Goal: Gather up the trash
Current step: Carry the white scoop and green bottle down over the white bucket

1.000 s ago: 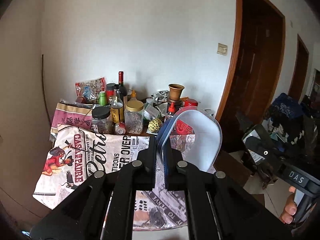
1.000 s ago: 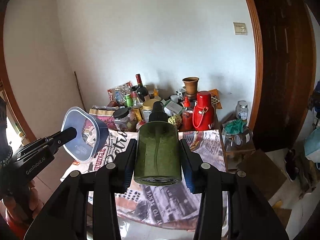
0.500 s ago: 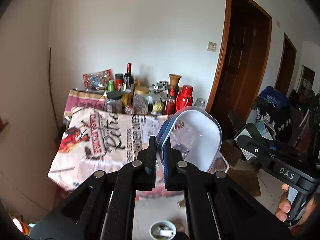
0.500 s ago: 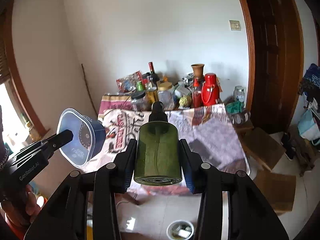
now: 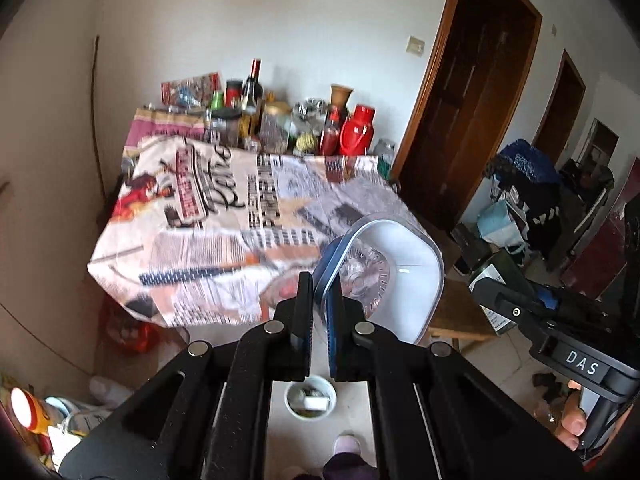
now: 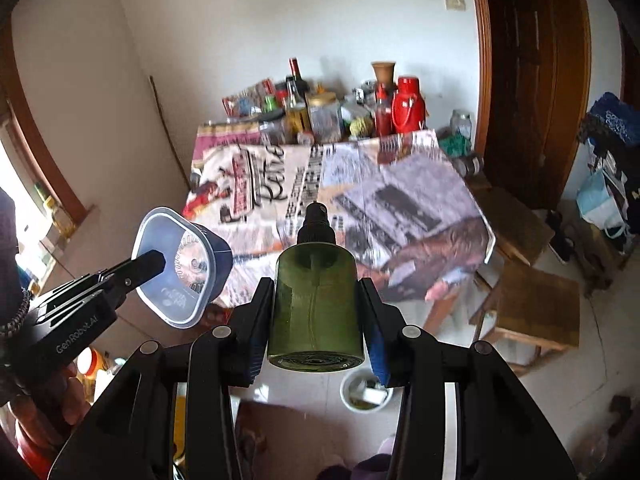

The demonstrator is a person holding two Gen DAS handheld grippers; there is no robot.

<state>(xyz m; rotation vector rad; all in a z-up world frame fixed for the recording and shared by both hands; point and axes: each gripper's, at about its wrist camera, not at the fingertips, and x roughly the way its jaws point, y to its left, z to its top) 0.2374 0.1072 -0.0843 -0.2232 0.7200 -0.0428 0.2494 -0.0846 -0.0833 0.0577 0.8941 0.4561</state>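
Observation:
My left gripper is shut on the rim of a clear plastic tub with a blue edge, held on its side with the mouth facing right. That tub and the left gripper also show at the left of the right wrist view. A dark green spray bottle with a black pump top lies between the pads of my right gripper, which is shut on it. A small white bin with scraps inside stands on the floor below both grippers, seen again as the bin.
A table under a printed cloth stands ahead, with bottles, jars and a red flask along its back edge. Wooden stools stand to the right, bags near the doors. A person's foot is on the floor below.
Both grippers have drawn back from the table and tipped downward with their loads. The table now looks farther off, and the floor with the white bin has come into view.

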